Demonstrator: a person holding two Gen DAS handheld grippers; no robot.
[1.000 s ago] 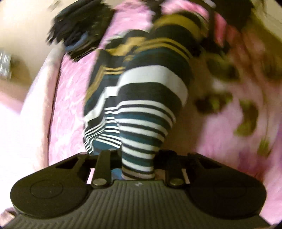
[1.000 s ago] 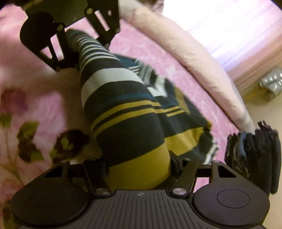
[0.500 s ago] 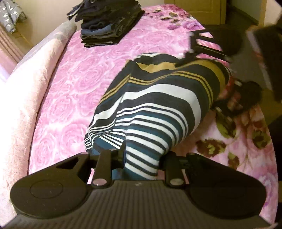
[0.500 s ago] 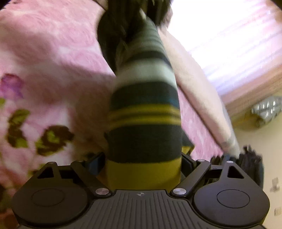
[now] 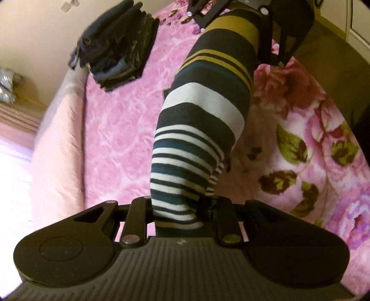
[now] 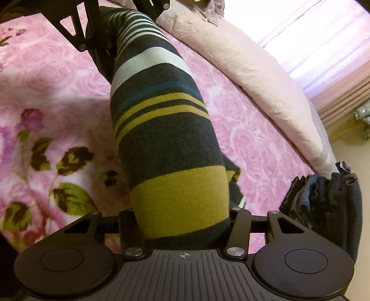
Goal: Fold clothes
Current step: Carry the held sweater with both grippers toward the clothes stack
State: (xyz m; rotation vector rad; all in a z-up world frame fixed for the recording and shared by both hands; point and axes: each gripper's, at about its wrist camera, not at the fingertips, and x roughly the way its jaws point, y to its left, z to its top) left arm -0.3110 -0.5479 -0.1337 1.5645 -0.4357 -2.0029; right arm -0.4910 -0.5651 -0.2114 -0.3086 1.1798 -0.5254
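Stretching striped garment (image 5: 203, 120) between both tongs (right tongs (image 6: 185, 231) closing).

In the left wrist view the striped garment (image 5: 198, 120) covers the left gripper's (image 5: 178, 215) fingertips at lower centre, and the top edge cuts off the right gripper (image 5: 245, 14). At the far left a silvery thing (image 5: 8, 84) is too blurred to identify. The stack of dark clothes (image 6: 328, 201) is partly cut off at lower right of the right wrist view.
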